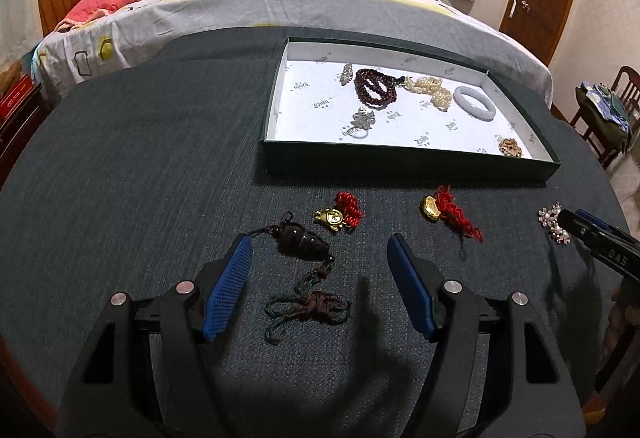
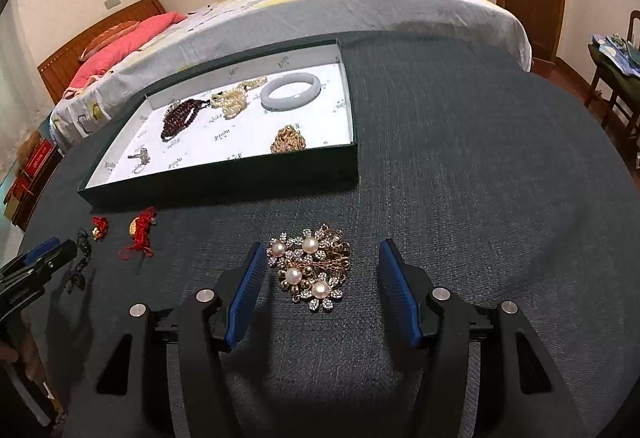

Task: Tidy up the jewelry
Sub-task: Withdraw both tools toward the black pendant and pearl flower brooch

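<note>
Right, both tongs are spread wide and holding nothing. My left gripper (image 1: 320, 266) brackets the dark carved pendant (image 1: 303, 244), which lies at the centre of the left wrist frame with its knotted cord (image 1: 310, 308) trailing toward me. My right gripper (image 2: 320, 272) brackets the pearl brooch cluster (image 2: 313, 267), mid-frame in the right wrist view. The box (image 2: 224, 179) sits in the upper left there, already holding a bangle (image 2: 291, 91) and beads.

I judge the pendant hard, smooth and light, so I'd pinch its thick body, not the limp cord. The brooch looks stiff but delicate, with tangled chain; I'd close across the metal petals, avoiding the slippery pearls.
</note>
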`<state>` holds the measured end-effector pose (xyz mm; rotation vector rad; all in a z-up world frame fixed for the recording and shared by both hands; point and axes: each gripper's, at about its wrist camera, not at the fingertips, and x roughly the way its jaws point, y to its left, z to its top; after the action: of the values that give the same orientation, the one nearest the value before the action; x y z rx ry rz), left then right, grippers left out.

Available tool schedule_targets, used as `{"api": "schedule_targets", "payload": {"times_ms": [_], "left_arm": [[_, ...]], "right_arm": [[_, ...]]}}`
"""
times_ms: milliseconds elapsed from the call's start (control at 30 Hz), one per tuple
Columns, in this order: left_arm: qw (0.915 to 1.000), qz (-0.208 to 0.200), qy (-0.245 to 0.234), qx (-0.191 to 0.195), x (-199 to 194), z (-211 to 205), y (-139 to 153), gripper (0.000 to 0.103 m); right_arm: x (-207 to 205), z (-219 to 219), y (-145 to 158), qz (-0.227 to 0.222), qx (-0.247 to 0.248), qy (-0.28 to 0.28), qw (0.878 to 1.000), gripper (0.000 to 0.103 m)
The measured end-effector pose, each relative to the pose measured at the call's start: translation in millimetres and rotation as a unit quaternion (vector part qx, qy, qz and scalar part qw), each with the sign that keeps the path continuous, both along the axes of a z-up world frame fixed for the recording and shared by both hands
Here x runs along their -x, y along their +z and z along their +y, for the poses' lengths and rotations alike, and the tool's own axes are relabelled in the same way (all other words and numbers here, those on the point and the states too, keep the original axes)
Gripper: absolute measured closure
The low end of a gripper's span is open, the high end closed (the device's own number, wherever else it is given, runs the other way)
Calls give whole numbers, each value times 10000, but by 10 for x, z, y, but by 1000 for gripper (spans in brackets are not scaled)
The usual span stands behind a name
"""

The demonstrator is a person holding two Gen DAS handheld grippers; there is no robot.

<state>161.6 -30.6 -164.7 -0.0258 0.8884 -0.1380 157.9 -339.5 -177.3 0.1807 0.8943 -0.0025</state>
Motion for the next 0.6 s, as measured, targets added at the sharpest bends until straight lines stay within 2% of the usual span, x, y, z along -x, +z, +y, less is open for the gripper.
{"api": "schedule_targets", "payload": {"times_ms": [200,467,600], "left_arm": [[10000,35,-42,-22,-9,-26,-29,35],[9999,138,-32,-5,-25,-26,-97,35],[9999,141,-50,0,-30,-32,-102,35]], "right_arm": [[-76,49,-66,83,18,74,9999,46],[-78,165,-75,80,308,254,9992,46],[-61,209,-75,53,425,319,9986,58]]}}
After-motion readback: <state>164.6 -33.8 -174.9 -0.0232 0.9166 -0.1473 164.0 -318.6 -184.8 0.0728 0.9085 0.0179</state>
